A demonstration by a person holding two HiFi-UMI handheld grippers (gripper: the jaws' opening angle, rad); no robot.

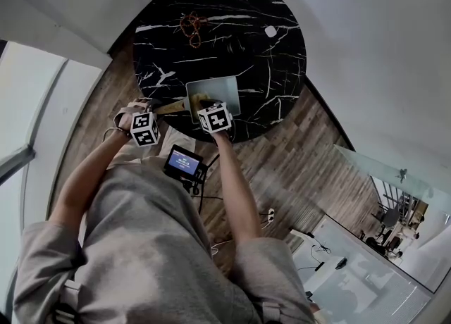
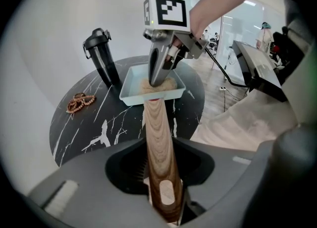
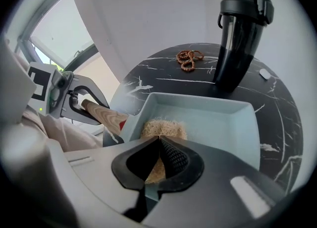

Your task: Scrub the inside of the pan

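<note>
Tabletop of round black stone with white veins carries everything. The shallow square pale blue-grey pan sits at its near edge. A tall black lidded bottle stands just beyond the pan's far wall. The pan's long light wooden handle reaches out past the table rim, and the left gripper is clamped on it, steadying the pan. The right gripper points down into the pan's near corner, its jaws brought together on a tan fibrous scrub pad lying on the pan floor. A brown bead bracelet lies well apart at the back.

Scrubbing looks barely begun: the pad is gripped and most of the floor is still unswept. The next move calls for downward pressure and strokes across to the far corners. The low walls limit each stroke, the bottle crowds the far side, and the table rim lies close under the handle.
</note>
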